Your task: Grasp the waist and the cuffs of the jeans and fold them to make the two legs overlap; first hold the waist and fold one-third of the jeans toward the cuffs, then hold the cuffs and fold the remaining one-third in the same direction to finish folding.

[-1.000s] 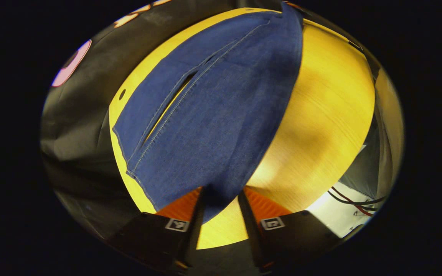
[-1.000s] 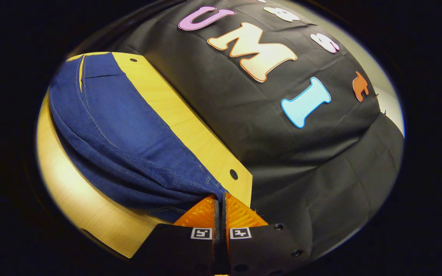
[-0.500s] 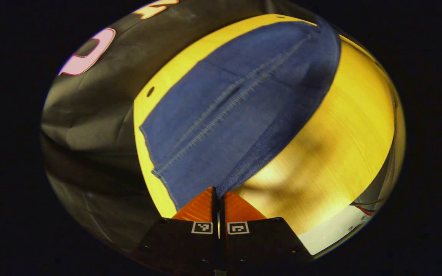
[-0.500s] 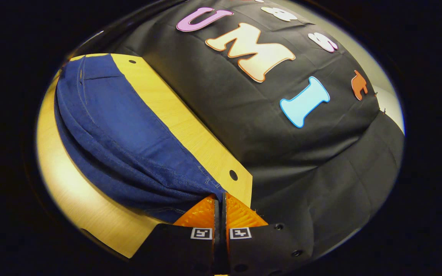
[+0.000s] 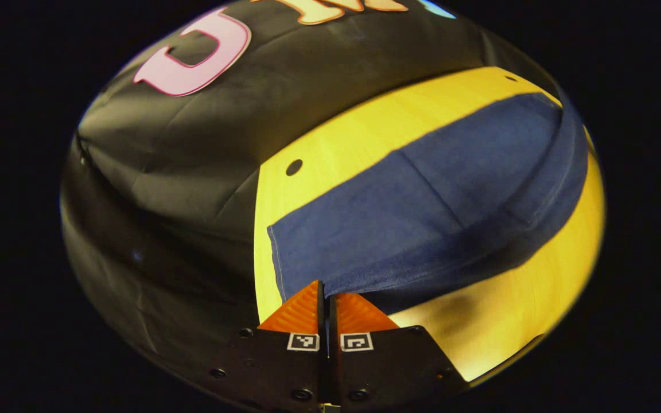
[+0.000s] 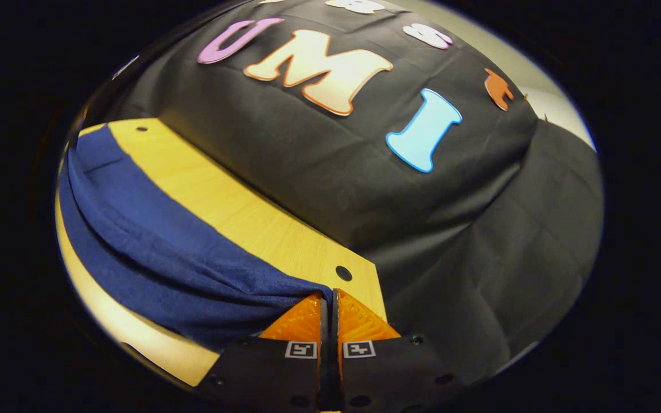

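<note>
The blue jeans lie lengthwise on the yellow wooden table, their near long edge lifted off the top. My left gripper is shut on the cloth at one end, its orange fingers pressed together on the hem. In the right gripper view the jeans stretch away to the left, and my right gripper is shut on the other end of the same lifted edge, close to the table's corner hole. Which end is waist and which is cuffs is hidden by the fold.
The black booth wall hangs right behind the table's far edge. A bare strip of table runs between jeans and wall. Round holes mark the table corners. Bare wood lies on the near side of the jeans.
My left gripper went from open around the cloth to shut on it, then both grippers raised and swung the held edge; the gap between the two legs is covered now.
</note>
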Demonstrator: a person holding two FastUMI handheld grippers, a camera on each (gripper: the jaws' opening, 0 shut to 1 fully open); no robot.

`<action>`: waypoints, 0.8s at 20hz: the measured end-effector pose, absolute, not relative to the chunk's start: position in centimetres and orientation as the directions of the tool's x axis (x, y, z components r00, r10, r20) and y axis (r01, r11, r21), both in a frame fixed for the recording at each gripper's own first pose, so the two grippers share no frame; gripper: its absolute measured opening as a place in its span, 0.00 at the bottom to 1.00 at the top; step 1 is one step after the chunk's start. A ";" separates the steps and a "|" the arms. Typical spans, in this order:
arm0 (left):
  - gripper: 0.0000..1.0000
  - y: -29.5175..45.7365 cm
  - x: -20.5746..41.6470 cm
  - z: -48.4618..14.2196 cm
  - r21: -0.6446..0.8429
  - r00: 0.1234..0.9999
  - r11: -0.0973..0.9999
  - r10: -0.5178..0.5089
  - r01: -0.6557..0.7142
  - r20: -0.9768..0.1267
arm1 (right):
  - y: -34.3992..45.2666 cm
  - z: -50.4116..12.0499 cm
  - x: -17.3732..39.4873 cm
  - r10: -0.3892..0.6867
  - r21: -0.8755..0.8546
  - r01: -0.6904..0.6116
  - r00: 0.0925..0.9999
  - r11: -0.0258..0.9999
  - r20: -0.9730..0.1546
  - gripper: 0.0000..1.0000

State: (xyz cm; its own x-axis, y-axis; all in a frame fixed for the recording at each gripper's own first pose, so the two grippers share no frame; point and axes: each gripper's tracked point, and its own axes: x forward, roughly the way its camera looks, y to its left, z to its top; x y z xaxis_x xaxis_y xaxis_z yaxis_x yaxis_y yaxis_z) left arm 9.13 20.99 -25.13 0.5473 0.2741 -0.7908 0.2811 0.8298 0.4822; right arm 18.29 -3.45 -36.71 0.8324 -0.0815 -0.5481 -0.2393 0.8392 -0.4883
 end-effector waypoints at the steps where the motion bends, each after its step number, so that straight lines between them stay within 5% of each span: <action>1: 0.00 20.6 10.3 -25.0 0.474 0.557 0.841 0.271 0.259 -0.785 | -3.4 -37.2 19.2 -0.083 -0.459 -0.215 0.833 0.862 -0.546 0.02; 13: 0.00 20.8 19.1 -32.5 0.447 0.560 0.882 0.298 0.147 -0.773 | -3.3 -50.5 25.0 -0.108 -0.303 -0.148 0.720 0.942 -0.685 0.02; 15: 0.00 20.7 19.4 -32.5 0.419 0.584 0.902 0.286 0.104 -0.760 | -4.1 -50.2 25.1 -0.124 -0.298 -0.122 0.715 0.947 -0.688 0.14; 16: 0.00 20.5 19.5 -32.2 0.394 0.605 0.915 0.268 0.084 -0.750 | -4.6 -49.2 25.3 -0.125 -0.291 -0.109 0.724 0.951 -0.679 0.43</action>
State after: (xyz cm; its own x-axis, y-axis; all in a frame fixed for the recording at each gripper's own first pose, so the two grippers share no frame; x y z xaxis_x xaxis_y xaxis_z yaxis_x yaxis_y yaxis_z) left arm 19.51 20.50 -32.18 0.6048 0.2675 -0.7501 0.0841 0.9152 0.3942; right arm 25.26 -4.62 -49.20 0.7237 -0.1247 -0.6788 -0.1090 0.9505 -0.2909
